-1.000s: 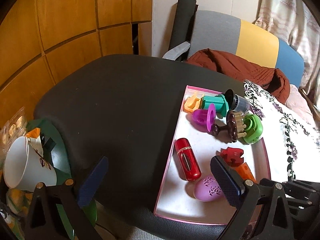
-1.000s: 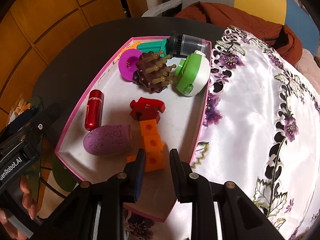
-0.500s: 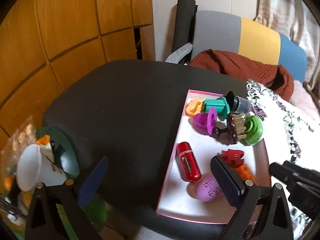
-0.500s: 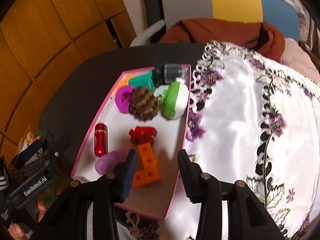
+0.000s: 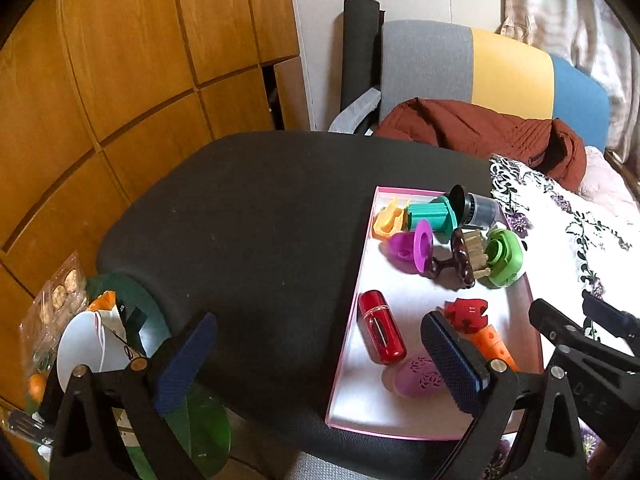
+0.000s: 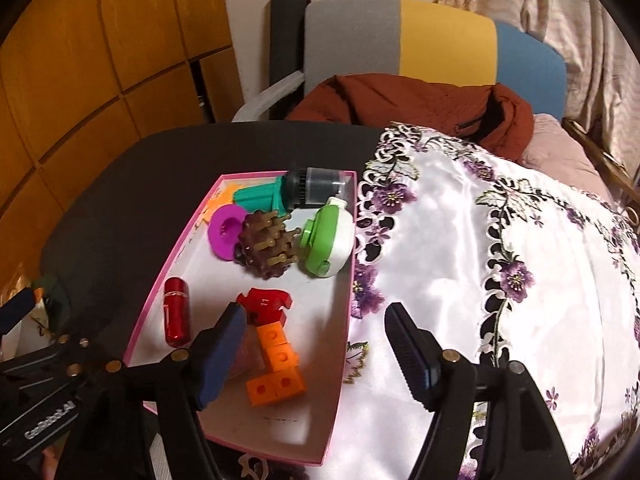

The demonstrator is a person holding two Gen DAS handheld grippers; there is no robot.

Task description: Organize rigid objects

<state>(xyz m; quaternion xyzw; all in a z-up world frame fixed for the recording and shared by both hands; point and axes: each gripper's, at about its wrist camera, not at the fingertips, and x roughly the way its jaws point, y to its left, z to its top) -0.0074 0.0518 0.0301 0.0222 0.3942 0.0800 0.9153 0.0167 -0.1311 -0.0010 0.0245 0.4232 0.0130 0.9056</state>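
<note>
A pink-rimmed tray (image 6: 256, 446) is seen lying on a black desk (image 5: 256, 216), its right edge touching a white embroidered cloth (image 6: 480, 264). In the right wrist view, the far end of the tray, toward 12 o'clock, is crowded: a teal piece (image 6: 256, 197) and a dark jar (image 6: 316, 186) are lying at the back, with a magenta cup (image 6: 224, 232), a brown spiked brush (image 6: 270, 244) and a green-and-white gadget (image 6: 330, 246) just in front of them. A red cylinder (image 6: 176, 312) is laid along the tray's left rim at 9 o'clock. A red puzzle piece (image 6: 266, 300) is touching a chain of orange cubes (image 6: 276, 368) that runs toward 6 o'clock. A purple egg-shaped piece (image 5: 416, 372) is seen in the left wrist view beside the red cylinder.

The right gripper (image 6: 316, 356) is held above the tray's near end, jaws spread wide and empty. The left gripper (image 5: 320, 364) is held over the desk at the tray's left rim, jaws likewise wide apart with nothing between them.
</note>
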